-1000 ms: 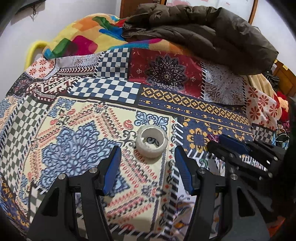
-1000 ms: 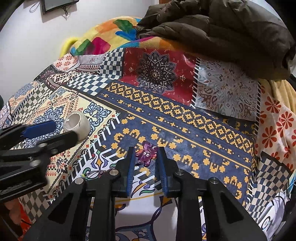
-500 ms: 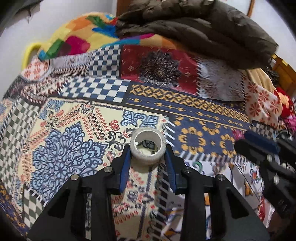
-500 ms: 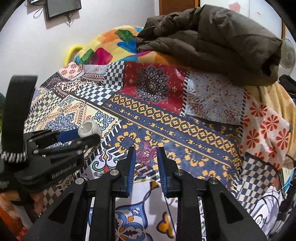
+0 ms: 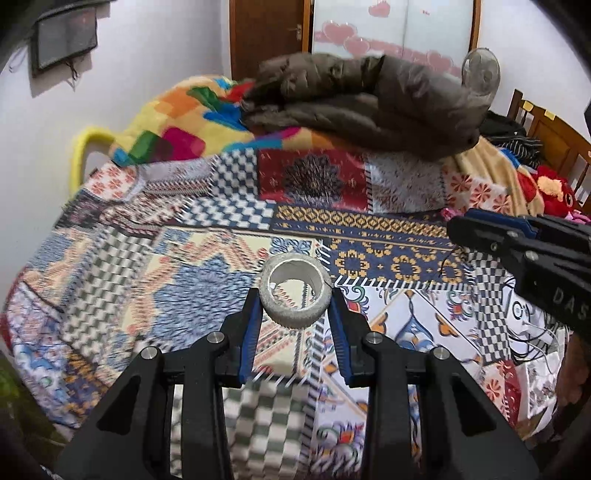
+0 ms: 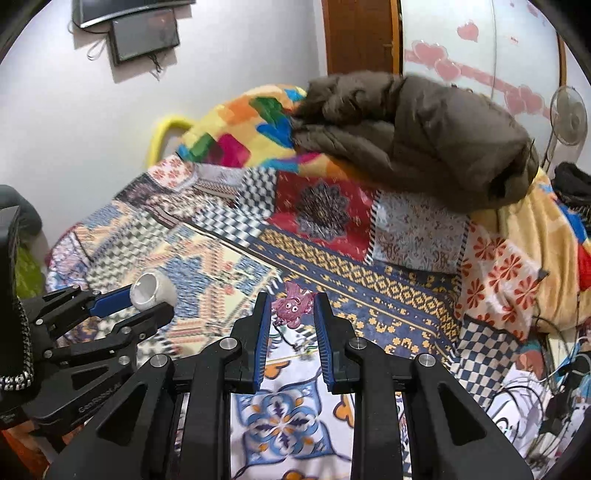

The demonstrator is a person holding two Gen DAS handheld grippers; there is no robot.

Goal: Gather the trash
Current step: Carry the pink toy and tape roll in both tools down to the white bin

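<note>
A white hollow tape roll (image 5: 294, 291) sat between the left gripper's (image 5: 294, 314) fingers, above the patchwork patterned bedspread (image 5: 207, 221); a small pink crumpled wrapper (image 6: 292, 305) (to its right) sat between the right gripper's (image 6: 291, 314) fingers. A brown padded jacket (image 5: 365, 99) lay behind, atop a multicoloured fleece blanket (image 5: 177, 122).

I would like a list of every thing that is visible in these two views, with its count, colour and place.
tape roll: one, grey-white, between the left gripper's fingers
small wrapper: one, purple-pink, between the right gripper's fingers
patchwork bedcover: one, many colours, spread over the bed
jacket: one, dark brown, piled at the far end of the bed
blanket: one, bright colour blocks, under the jacket
fan: one, grey, far right
screen: one, black, on the wall
door: one, brown, behind the bed
left gripper: black, blue pads, shut on the tape roll
right gripper: black, blue pads, shut on the small wrapper
</note>
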